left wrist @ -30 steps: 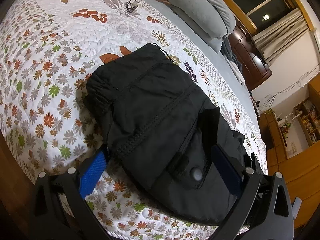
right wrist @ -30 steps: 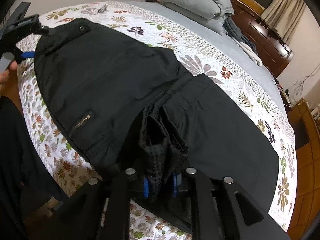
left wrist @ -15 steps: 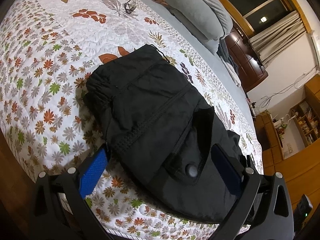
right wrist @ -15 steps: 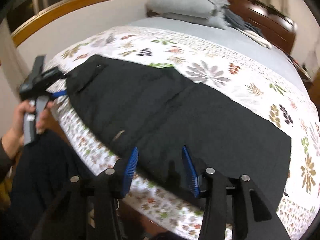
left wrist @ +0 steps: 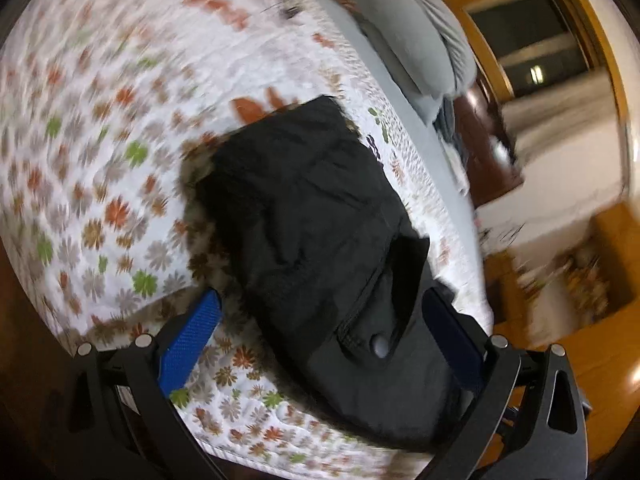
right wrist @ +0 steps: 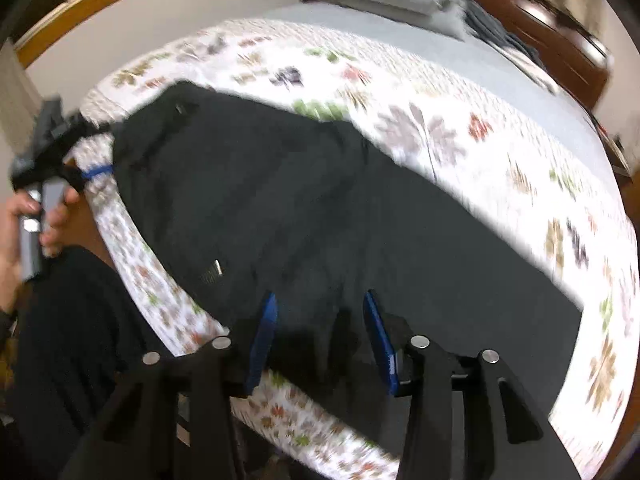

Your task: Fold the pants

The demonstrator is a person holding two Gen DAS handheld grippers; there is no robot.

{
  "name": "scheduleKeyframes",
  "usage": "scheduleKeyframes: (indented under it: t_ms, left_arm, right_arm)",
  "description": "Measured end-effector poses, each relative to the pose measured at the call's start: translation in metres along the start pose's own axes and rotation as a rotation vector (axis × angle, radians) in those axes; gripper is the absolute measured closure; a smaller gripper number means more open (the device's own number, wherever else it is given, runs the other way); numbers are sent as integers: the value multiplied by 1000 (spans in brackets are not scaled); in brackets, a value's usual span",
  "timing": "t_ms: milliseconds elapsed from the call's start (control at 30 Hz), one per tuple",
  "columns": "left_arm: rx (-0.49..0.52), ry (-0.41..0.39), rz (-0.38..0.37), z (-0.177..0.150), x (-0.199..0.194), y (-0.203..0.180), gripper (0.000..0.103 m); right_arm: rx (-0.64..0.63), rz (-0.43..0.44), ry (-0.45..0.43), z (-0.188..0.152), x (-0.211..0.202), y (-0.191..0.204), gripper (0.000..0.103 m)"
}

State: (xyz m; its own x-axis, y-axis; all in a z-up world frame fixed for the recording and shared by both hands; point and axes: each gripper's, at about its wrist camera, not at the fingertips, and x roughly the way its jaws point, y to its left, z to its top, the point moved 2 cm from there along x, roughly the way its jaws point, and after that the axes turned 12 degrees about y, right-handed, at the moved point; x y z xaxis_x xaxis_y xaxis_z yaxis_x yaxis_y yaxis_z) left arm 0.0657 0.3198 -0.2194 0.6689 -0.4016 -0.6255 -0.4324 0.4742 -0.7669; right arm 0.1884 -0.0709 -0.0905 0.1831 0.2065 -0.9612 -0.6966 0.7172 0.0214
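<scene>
i've let the bunched pants (right wrist: 320,216) drop at the bed's (right wrist: 460,92) near edge, right gripper (right wrist: 320,336) opening empty, left gripper (left wrist: 320,328) wide open, holding nothing.

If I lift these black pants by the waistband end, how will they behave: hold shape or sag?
The black pants will probably sag: they lie limp and creased on the floral quilt. The fabric looks thin and smooth, so likely light and somewhat slippery between pads. The pocket flap with its snap may flop open.
</scene>
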Motion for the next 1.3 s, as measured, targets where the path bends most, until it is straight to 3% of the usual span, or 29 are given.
scheduleKeyframes:
  t_ms: [33,67,200,300,533,667,867,967,1067,1300]
  left_arm:
    - [-59,12,-58,3,-1,10,3]
    - [-94,18,-97,5,-2,16,3]
    - [-160,17,-212,12,-4,25,3]
    - [-160,15,-213,15,-1,25,3]
    - [-180,-12,-192,11,5,24,3]
    - [-117,-23,-96,7,9,9,3]
    - [-95,1,-111,10,19,0,3]
    - [-154,-9,-181,11,17,10,4]
    - [-168,-22,-192,11,13,14,6]
    - [-202,-34,-165,9,6,27,31]
  right_arm:
    - [-27,76,9,25,-8,-2,30]
    - [-55,149,29,48,-11,-1,24]
    - [-194,345,127,131,0,27,15]
    - [-275,439,226,179,30,53,14]
    - [-333,527,347,248,87,95,13]
    - [-361,545,377,278,111,109,13]
    - [-386,539,409,309,141,124,13]
    - [-405,556,438,319,153,133,13]
    - [-436,576,462,326,162,144,13]
    - [-488,612,537,341,187,164,12]
